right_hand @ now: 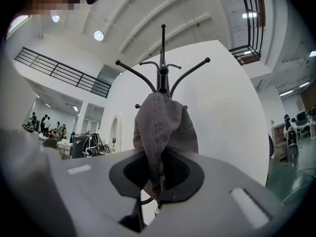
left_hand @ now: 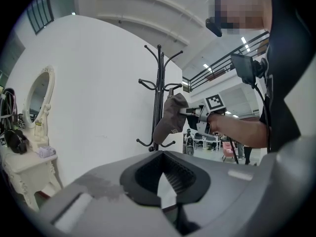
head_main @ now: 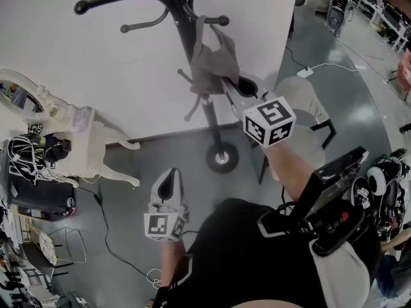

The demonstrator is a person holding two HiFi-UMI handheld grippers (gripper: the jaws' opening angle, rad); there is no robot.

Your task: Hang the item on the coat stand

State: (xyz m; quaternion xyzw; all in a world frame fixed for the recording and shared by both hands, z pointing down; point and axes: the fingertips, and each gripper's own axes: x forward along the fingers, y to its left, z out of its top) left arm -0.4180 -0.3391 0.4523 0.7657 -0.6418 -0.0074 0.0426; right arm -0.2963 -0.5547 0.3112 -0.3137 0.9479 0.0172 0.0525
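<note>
A black coat stand rises in front of a white wall panel, and its round base rests on the grey floor. A grey cap hangs against the pole, just below the upper hooks. My right gripper is shut on the cap's lower edge. In the right gripper view the cap drapes down between the pads of the right gripper, with the stand's hooks behind it. My left gripper hangs low near the person's body, shut and empty. The left gripper view shows the cap beside the stand.
A white dressing table with an oval mirror stands at the left, and black gear and cables lie beside it. A pale stool is to the right of the stand's base. A power strip and its cord lie on the floor.
</note>
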